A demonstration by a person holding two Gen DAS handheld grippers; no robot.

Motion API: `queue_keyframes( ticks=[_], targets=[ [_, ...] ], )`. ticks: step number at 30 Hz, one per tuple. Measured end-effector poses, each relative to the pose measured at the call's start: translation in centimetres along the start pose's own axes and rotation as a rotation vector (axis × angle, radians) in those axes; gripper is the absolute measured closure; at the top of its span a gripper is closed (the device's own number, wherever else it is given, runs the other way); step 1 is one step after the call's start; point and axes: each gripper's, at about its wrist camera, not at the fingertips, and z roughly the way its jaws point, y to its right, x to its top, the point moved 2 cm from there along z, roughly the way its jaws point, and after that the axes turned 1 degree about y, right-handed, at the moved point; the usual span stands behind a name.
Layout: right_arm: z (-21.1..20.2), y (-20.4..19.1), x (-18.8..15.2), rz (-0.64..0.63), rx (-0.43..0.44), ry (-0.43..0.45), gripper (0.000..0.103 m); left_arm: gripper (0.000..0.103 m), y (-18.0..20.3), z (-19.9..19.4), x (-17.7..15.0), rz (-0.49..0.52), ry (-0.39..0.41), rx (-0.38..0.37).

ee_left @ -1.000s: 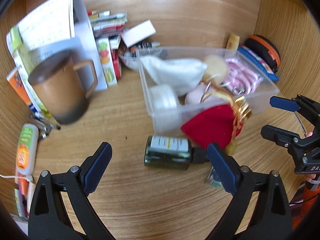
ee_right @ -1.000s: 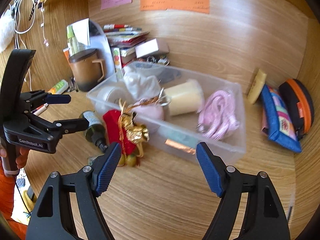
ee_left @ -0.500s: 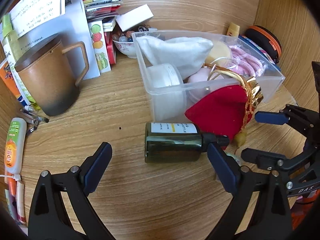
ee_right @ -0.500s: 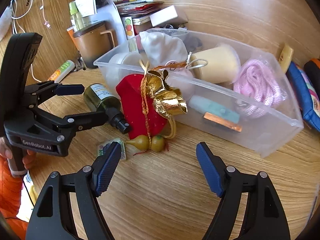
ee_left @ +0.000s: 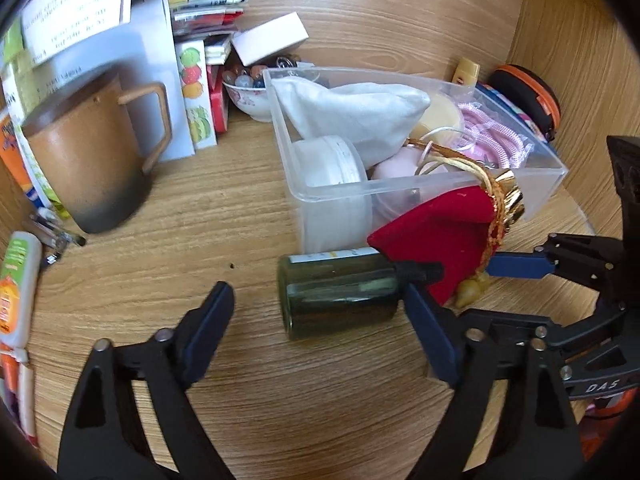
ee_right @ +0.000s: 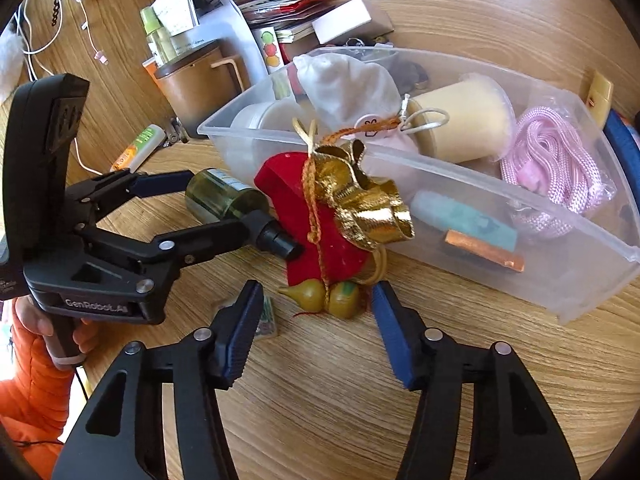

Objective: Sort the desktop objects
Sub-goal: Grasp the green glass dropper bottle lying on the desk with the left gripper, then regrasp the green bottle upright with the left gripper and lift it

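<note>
**A:** Where is the left gripper (ee_left: 320, 312), and what lies around it?

**B:** Its jaws are closing around a dark green glass bottle (ee_left: 340, 300) that lies on its side on the wooden desk (ee_left: 280, 408). The bottle sits between the blue pads. The right pad is at the bottle's shoulder, while the left pad still stands apart from its base. Whether the right pad actually presses the glass is hard to tell.

**A:** And the right gripper (ee_right: 316, 324)?

**B:** Its jaws are also closing, with two small gold gourd beads (ee_right: 324, 298) between the fingertips. Neither pad touches them. The beads hang from a red velvet pouch (ee_right: 320, 220) topped with a gold bow (ee_right: 368, 208), just ahead of the gripper. The pouch leans against the front wall of a clear plastic bin (ee_right: 560, 280), and its back is hidden.

**A:** What is hard to make out?

**B:** A small packet (ee_right: 266, 316) beside the right gripper's left finger is half covered and blurred. Its print cannot be read. The bottle's black cap (ee_right: 278, 240) is partly behind the left gripper's finger. Inside the bin, a white cloth bag (ee_right: 348, 84) covers items below it. Beyond the left gripper, to its left, a brown mug (ee_left: 88, 160) is blurred.

**A:** Is the person visible?

**B:** Only a hand (ee_right: 60, 332) and an orange sleeve (ee_right: 32, 380), cut off at the edge.
</note>
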Motion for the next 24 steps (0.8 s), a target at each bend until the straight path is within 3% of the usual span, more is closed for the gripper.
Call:
queue_keyframes(
  ticks=[5,9,13,24],
  targets=[
    [0.0,-0.4,0.1,-0.004,0.035,-0.004,0.065,0.025,0.0,0.0,0.0,-0.013,0.008,-0.012],
    [-0.3,-0.6,0.1,-0.012,0.034,0.000,0.075,0.041,0.4,-0.1,-0.1,-0.010,0.009,-0.039],
    [-0.6,-0.7,-0.3,-0.032,0.029,0.005,0.084,0.043,0.6,-0.3,-0.4,-0.005,0.011,-0.033],
    [-1.7,-0.5,-0.6,-0.046,0.008,0.018,0.085,0.049,-0.3,-2.1,-0.8,-0.053,0.054,-0.030]
  ],
)
